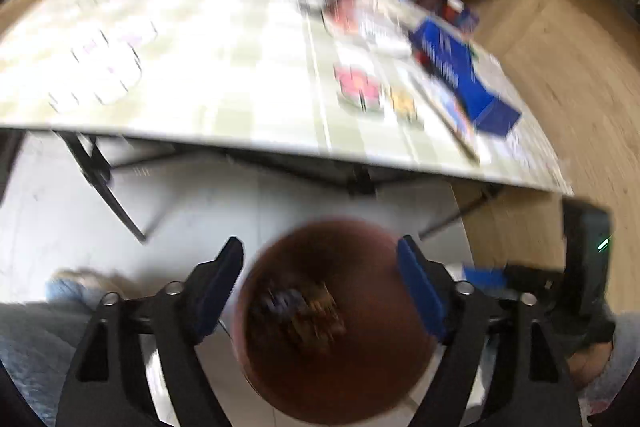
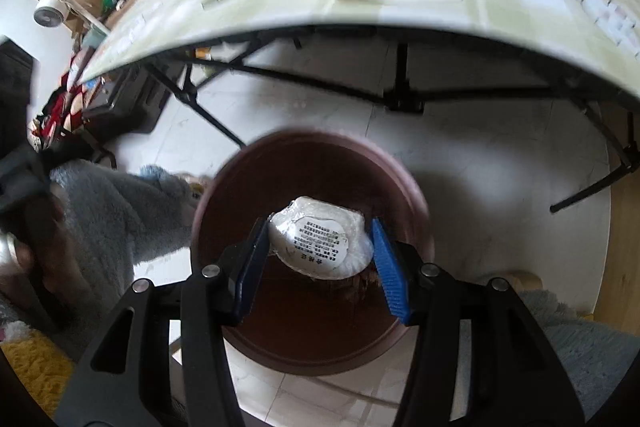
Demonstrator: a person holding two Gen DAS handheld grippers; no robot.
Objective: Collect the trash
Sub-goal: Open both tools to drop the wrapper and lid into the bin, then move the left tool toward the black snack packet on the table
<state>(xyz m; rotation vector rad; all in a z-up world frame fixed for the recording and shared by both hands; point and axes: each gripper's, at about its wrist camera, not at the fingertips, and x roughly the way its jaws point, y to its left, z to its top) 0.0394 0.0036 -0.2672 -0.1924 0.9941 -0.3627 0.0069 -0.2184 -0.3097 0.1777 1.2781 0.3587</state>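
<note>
My left gripper (image 1: pixel 320 287) stands wide, both blue pads clear, nothing pressed between them. Straight below it sits the brown bin (image 1: pixel 372 379); its lower rim is cut off by the frame edge. Inside I see a dark crumpled scrap (image 1: pixel 300 315), too smeared to say what it is. The whole left view is motion-blurred.

My right gripper (image 2: pixel 318 259) is at a middling width, clamped on a white wrapped packet (image 2: pixel 320 245) with a printed label; both pads touch its sides. The label text is too small for me to read. The packet hangs over the mouth of the same bin (image 2: pixel 224 211), beyond the fingertips. Under the packet there is a brownish lump, mostly hidden, cannot tell what.

Ahead of and above both grippers runs the folding table (image 1: pixel 224 75) with a pale checked cover. On it, off to the right of my left gripper, a blue box (image 1: pixel 456 67) and some colourful packets (image 1: pixel 360 89), all blurred, labels unreadable.

Left of my right gripper I see a fuzzy grey sleeve (image 2: pixel 112 211) and a hand on a dark handle, half cut off at the frame edge.
</note>
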